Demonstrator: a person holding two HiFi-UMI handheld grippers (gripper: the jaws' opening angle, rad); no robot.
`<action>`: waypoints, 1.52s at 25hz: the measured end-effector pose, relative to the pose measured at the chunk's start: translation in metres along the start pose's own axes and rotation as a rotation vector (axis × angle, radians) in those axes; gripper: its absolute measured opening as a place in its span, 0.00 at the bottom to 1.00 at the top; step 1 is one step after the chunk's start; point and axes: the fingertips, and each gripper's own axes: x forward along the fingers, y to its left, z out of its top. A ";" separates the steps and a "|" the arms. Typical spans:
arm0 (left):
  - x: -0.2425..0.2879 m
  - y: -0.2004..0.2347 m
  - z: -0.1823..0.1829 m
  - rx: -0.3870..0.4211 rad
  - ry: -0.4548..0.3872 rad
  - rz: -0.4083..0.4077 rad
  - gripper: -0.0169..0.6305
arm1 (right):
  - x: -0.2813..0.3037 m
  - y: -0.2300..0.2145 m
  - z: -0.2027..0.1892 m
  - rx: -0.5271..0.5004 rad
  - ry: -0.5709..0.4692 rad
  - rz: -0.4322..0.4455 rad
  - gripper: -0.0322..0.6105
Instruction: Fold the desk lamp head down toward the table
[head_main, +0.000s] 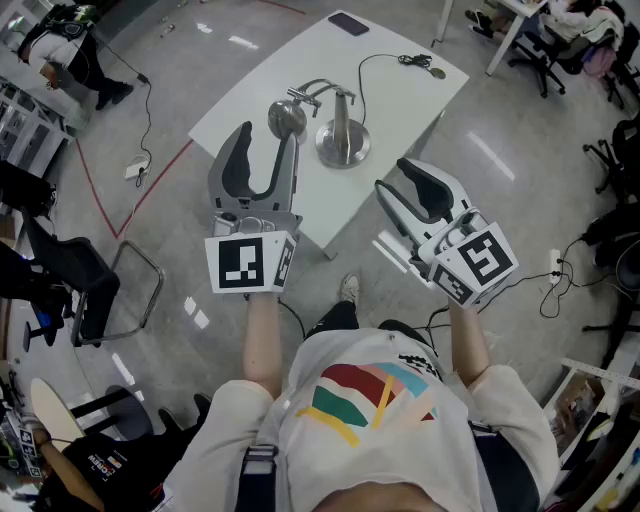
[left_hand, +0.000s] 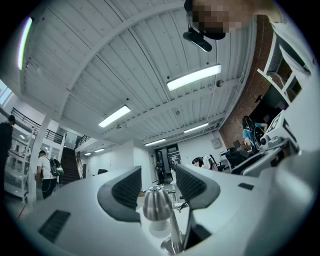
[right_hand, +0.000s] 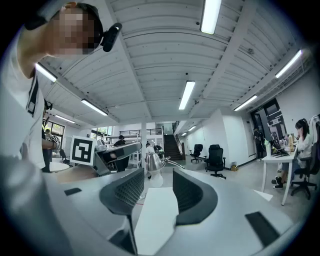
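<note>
A chrome desk lamp stands on the white table (head_main: 400, 100): round base (head_main: 343, 141), jointed arm, and bell-shaped head (head_main: 286, 118) hanging to the left of the base. My left gripper (head_main: 268, 136) is open just in front of the head, its right fingertip close beside it. In the left gripper view the lamp head (left_hand: 156, 202) shows in the gap of the left gripper (left_hand: 157, 180), touching neither pad. My right gripper (head_main: 392, 176) is open at the table's near corner, right of the base, holding nothing. The right gripper (right_hand: 152, 190) view has the lamp (right_hand: 152, 162) farther ahead.
A dark phone (head_main: 348, 23) lies at the table's far end, and the lamp's cable (head_main: 415, 62) trails off to the right. Office chairs (head_main: 95, 285) stand on the floor to the left and right. A power strip (head_main: 137, 168) lies left of the table.
</note>
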 end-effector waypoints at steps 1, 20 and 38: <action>0.007 0.005 -0.006 0.019 0.028 -0.022 0.41 | 0.014 -0.003 0.002 -0.006 0.000 0.007 0.33; 0.064 0.017 -0.039 -0.054 0.181 -0.135 0.37 | 0.135 -0.028 0.003 -0.021 0.060 0.322 0.33; 0.030 0.031 -0.101 -0.077 0.400 -0.141 0.37 | 0.162 -0.016 -0.033 -0.055 0.193 0.434 0.33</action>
